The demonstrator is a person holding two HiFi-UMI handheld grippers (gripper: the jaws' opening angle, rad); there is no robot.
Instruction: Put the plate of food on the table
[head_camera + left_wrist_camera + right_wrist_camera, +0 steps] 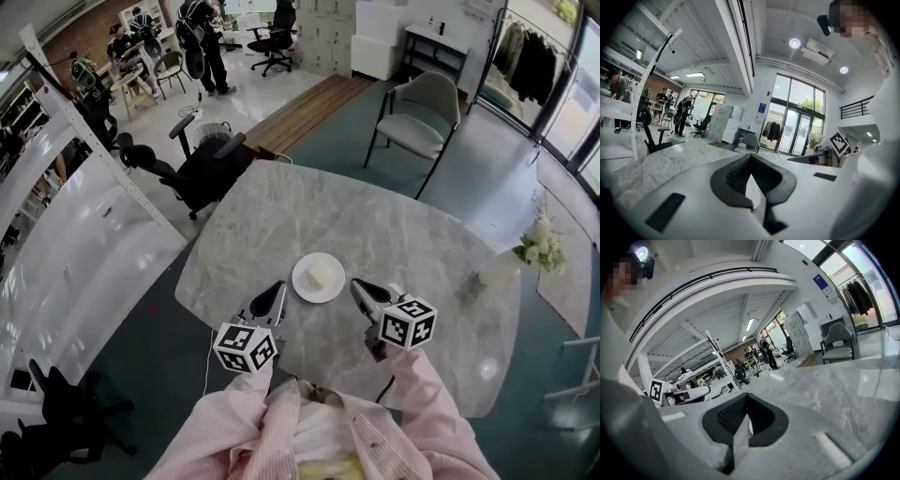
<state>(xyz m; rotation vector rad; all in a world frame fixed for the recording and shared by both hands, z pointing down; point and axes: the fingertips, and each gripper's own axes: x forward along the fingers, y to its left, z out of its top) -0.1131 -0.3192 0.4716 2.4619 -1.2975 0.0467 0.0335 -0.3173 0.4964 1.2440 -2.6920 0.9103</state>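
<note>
A white plate (319, 277) with a pale block of food (322, 274) sits on the grey marble table (281, 211), near its front edge. My left gripper (278, 291) hovers just left of the plate, its jaws together and nothing in them. My right gripper (358, 286) hovers just right of the plate, also shut and empty. Both point away from me over the tabletop and neither touches the plate. In the left gripper view the jaws (751, 159) meet over the table (670, 157). The right gripper view shows its jaws (746, 399) closed too.
A white flower vase (536, 246) stands at the table's right edge. A grey armchair (419, 117) is beyond the table and a black office chair (202, 164) at its far left. A white shelf frame (84, 187) runs along the left. People stand far back.
</note>
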